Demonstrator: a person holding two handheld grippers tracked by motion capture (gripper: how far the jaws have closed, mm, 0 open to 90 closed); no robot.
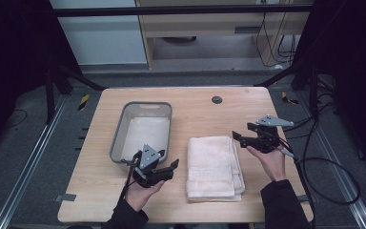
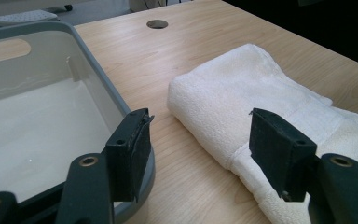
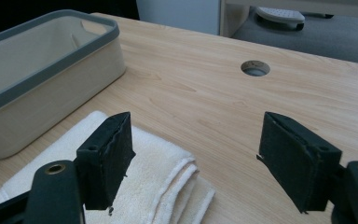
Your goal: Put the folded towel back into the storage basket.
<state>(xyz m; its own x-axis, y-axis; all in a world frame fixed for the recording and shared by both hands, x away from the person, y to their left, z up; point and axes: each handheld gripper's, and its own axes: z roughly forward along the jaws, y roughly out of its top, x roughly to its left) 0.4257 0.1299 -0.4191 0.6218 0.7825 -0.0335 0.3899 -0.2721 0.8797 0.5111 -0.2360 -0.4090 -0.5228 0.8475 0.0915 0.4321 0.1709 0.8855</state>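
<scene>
A folded white towel (image 1: 214, 167) lies on the wooden table (image 1: 195, 107), right of a grey-rimmed white basin (image 1: 124, 121) with nothing in it. My left gripper (image 1: 167, 159) hovers open between the basin's near right corner and the towel's left edge. In the left gripper view, the left gripper (image 2: 198, 128) has one jaw over the basin's rim (image 2: 98, 60) and the other over the towel (image 2: 242, 88). My right gripper (image 1: 242, 133) is open beside the towel's far right corner. In the right gripper view, the right gripper (image 3: 198, 128) frames the towel's corner (image 3: 163, 172) and bare table, with the basin (image 3: 51, 70) farther off.
A round cable hole (image 1: 217, 99) sits in the table near its far edge, also seen as the hole (image 3: 255, 68) in the right gripper view. Cables (image 1: 324, 167) trail off the table's right side. Dark frame legs and a floor rail (image 1: 33, 157) flank the table.
</scene>
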